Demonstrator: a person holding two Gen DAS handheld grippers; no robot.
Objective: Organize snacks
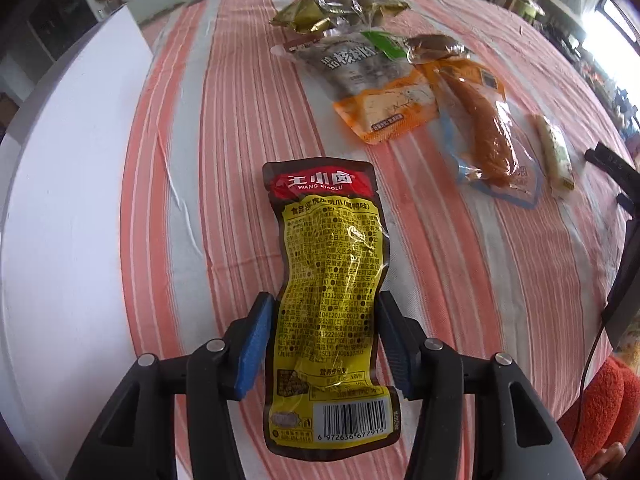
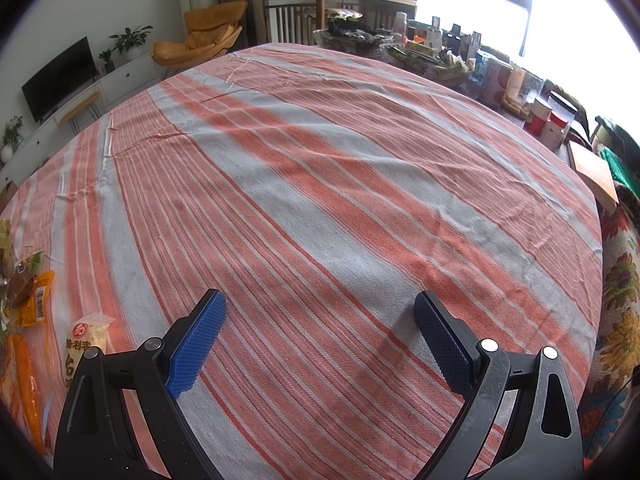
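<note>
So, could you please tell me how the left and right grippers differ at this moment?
The left gripper is shut on the yellow snack packet; the right gripper is open and holds nothing. The left faces the snack pile; the right faces bare striped tablecloth. Both have blue pads.

Each tool (image 1: pixel 326 344) (image 2: pixel 320 344) has black plastic arms, silver round screws and blue textured pads (image 2: pixel 196 344).

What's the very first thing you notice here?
The shiny yellow snack packet, pinched between the left gripper's blue jaws above the striped tablecloth. Behind it, more snacks lie in a loose pile. The right gripper hangs open over bare cloth.
</note>
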